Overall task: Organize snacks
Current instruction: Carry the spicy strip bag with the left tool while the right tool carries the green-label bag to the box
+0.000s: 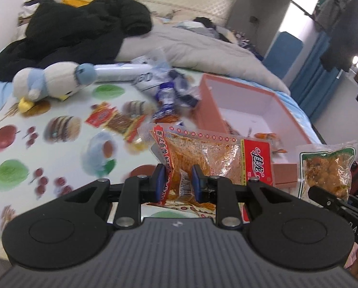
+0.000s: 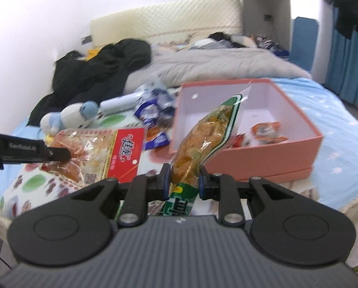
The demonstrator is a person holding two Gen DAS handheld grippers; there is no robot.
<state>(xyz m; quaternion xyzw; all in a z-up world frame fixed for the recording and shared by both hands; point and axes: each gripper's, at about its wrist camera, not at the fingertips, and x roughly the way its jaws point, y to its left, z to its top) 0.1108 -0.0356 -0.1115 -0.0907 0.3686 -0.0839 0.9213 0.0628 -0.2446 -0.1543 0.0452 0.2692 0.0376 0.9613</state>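
with each claw pinched tight on a snack, the left claw (image 1: 178, 182) grips the red-labelled spicy packet (image 1: 203, 160) and the right claw (image 2: 183, 178) the green-edged pouch (image 2: 203, 134), both lifted at lower centre toward the pink box (image 2: 263, 153), likely for dropping in.

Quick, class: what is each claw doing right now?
Left claw: shut on the red-label snack bag.
Right claw: shut on the green-edged snack bag.

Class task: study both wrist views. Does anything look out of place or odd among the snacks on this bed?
Yes. A plush penguin lies tipped on its side on the food-print cloth, a toy among snack packets. Nothing looks spilled or torn; blue-wrapped snacks lie heaped loosely beside the pink box.
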